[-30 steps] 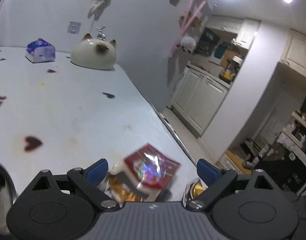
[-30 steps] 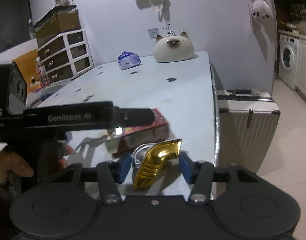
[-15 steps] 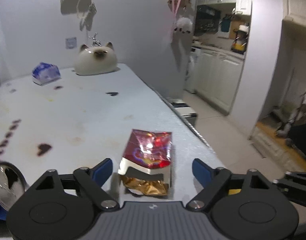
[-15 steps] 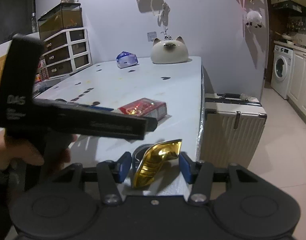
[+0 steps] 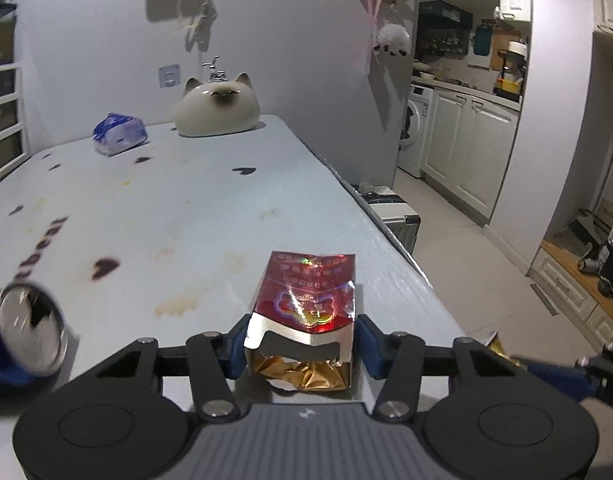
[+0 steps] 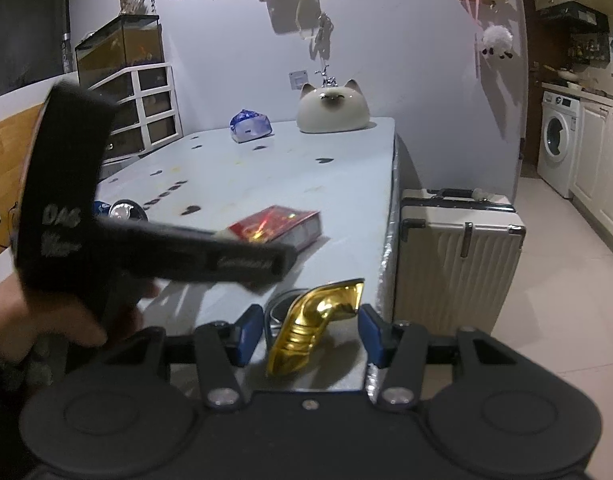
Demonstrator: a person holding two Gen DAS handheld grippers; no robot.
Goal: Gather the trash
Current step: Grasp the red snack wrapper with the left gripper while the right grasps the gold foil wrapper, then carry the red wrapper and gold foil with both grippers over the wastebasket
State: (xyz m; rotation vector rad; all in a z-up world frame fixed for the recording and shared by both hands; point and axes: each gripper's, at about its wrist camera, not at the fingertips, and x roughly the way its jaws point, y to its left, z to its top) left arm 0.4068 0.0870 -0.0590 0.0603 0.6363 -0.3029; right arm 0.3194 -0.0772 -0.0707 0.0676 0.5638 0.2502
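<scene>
A crumpled red cigarette pack (image 5: 306,312) with gold foil lies near the table's right front edge; it also shows in the right wrist view (image 6: 276,226). My left gripper (image 5: 300,354) has closed its blue pads against the pack's sides. My right gripper (image 6: 310,334) is open around a gold foil scrap (image 6: 314,322) that stands between its fingers without touching the pads, over a dark ring-shaped item (image 6: 280,308). A blue can (image 5: 26,334) lies on its side at the left. The left gripper's body (image 6: 106,248) crosses the right wrist view.
A cat-shaped ornament (image 5: 218,110) and a blue tissue pack (image 5: 120,134) sit at the table's far end. A white suitcase (image 6: 458,256) stands by the table's right edge (image 5: 386,236). Kitchen cabinets and a washing machine (image 6: 558,144) are further right.
My left gripper swung to face down the table and its fingers narrowed from wide open onto the red pack. My right gripper and the gold foil barely moved.
</scene>
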